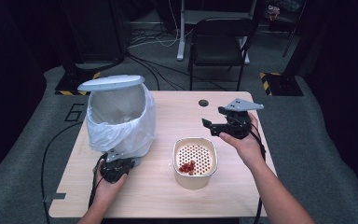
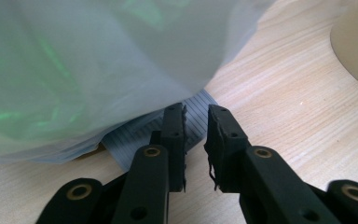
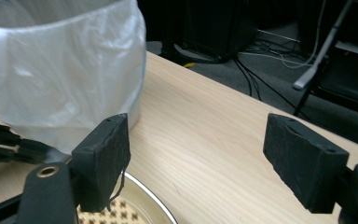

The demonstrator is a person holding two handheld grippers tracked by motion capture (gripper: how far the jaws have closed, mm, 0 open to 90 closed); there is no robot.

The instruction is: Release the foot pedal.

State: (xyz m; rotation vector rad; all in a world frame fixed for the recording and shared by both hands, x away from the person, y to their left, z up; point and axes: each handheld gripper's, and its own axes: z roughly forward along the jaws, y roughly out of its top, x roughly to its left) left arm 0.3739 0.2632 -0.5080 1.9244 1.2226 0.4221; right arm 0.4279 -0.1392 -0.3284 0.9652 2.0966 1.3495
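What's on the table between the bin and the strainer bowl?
Nothing: in the high view, bare wooden table separates the bag-lined bin from the strainer bowl.

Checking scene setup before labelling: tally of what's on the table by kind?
Lined bins with lid up: 1, the bin
Perforated cream bowls: 1, the bowl, with red scraps inside
Hand-held grippers: 2, the left gripper at the bin's foot, the right gripper above the bowl's far side
Total: 4

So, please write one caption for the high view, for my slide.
Left gripper at the bagged bin's base; right gripper open above the strainer bowl.
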